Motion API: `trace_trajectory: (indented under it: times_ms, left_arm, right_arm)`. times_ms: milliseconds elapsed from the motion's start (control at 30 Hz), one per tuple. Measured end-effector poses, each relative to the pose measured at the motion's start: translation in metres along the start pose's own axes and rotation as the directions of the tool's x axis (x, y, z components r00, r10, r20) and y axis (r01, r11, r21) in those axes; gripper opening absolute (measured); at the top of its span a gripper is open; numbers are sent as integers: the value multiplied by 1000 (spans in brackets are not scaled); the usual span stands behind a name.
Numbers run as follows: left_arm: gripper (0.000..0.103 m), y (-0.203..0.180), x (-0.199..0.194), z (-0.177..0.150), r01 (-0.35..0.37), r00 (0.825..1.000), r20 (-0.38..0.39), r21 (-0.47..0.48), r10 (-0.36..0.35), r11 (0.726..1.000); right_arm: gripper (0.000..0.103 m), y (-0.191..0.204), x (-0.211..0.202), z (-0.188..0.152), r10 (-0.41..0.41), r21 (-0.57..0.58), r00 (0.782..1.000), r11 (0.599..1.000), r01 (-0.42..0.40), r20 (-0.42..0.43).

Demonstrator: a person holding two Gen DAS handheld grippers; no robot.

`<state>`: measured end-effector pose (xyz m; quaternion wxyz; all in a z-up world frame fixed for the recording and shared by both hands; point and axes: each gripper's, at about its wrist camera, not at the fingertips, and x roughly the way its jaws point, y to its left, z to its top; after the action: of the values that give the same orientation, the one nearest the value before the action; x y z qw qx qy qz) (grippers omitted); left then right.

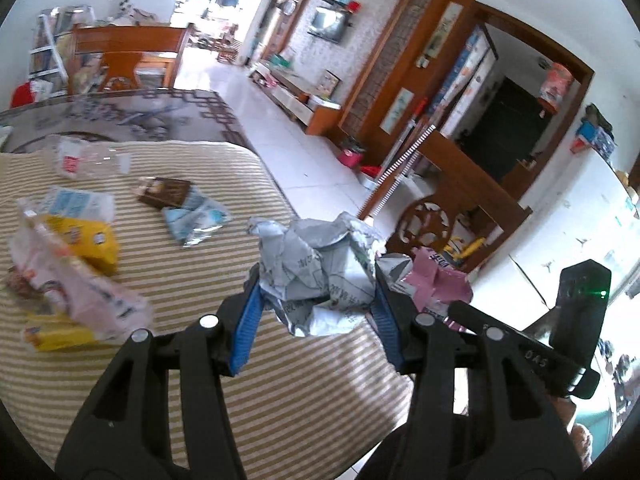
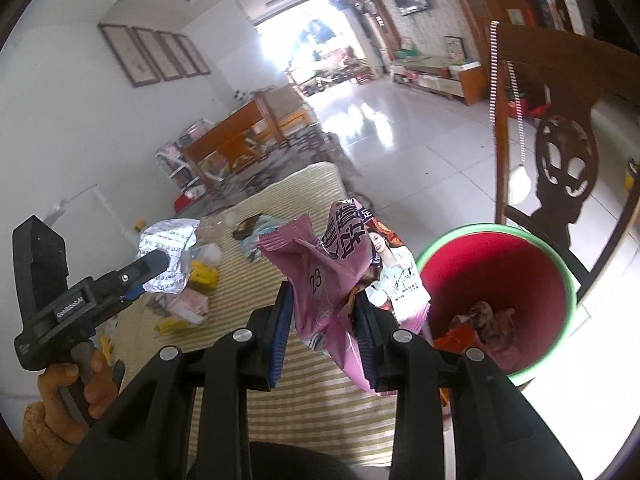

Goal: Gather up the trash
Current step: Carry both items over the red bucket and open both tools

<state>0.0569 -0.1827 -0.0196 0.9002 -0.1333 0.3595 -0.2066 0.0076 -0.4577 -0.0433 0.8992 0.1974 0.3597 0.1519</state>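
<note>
My left gripper (image 1: 316,300) is shut on a crumpled silver foil wrapper (image 1: 320,276) and holds it above the striped cloth (image 1: 200,280) near the table's right edge. It also shows in the right wrist view (image 2: 160,260) with the silver wrapper (image 2: 168,248). My right gripper (image 2: 322,320) is shut on a pink snack bag (image 2: 332,276), held just left of a red bin with a green rim (image 2: 500,292). The pink bag also shows in the left wrist view (image 1: 436,280). The bin holds some trash (image 2: 480,316).
More trash lies on the cloth: yellow packets (image 1: 96,240), a pink-white bag (image 1: 80,288), a brown wrapper (image 1: 164,192), a blue-white wrapper (image 1: 196,216) and clear plastic (image 1: 88,160). A carved wooden chair (image 2: 560,152) stands behind the bin. Tiled floor (image 2: 400,128) lies beyond.
</note>
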Motion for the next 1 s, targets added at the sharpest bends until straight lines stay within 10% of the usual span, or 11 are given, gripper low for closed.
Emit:
trace_trajectory:
  times_ms: [633,800,1000]
  left_arm:
    - [51,-91,125,11,189,964,-216,144,-156,971]
    - [87,-113,142,8,212,953,-258,202,-157,956]
    - [91,-101,131,7,196,964,-215,170,-158,966]
  right_arm:
    - [35,-93,-16,17,-144,173,988,976,132,60]
    - [60,-106,-15,16,-171,216,984,964,155,56]
    - [65,-107,-17,14,-191,228,980,958,174,54]
